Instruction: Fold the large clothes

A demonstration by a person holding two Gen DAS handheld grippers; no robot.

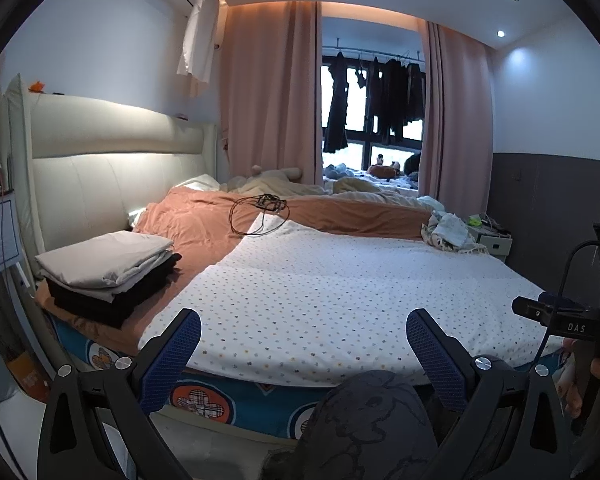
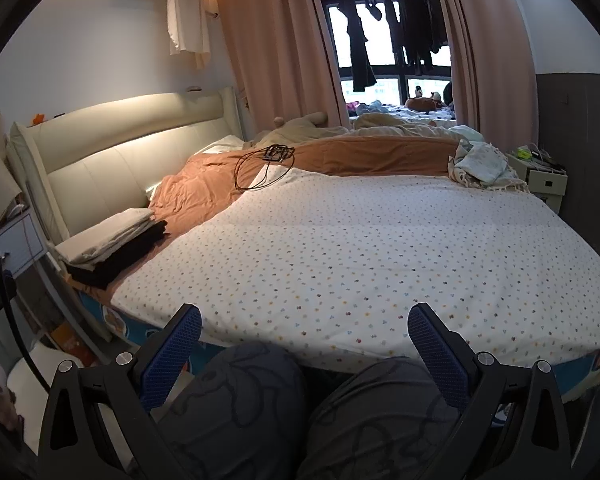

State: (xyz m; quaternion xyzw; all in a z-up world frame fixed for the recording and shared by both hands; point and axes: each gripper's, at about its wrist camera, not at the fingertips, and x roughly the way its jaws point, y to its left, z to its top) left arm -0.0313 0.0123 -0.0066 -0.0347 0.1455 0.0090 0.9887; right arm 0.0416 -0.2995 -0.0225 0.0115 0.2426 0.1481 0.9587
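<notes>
A stack of folded clothes, pale grey on top of black, lies at the bed's left edge near the headboard; it also shows in the right wrist view. A white dotted sheet covers the near part of the bed. A crumpled pale garment lies at the far right corner. My left gripper is open and empty, held in front of the bed's near edge. My right gripper is open and empty, over the person's knees. The right gripper's body shows at the right of the left wrist view.
An orange quilt with a black cable and device lies behind the sheet. The cream headboard stands left. A nightstand stands at the far right. Pink curtains frame a window with hanging dark clothes. The person's knees are below.
</notes>
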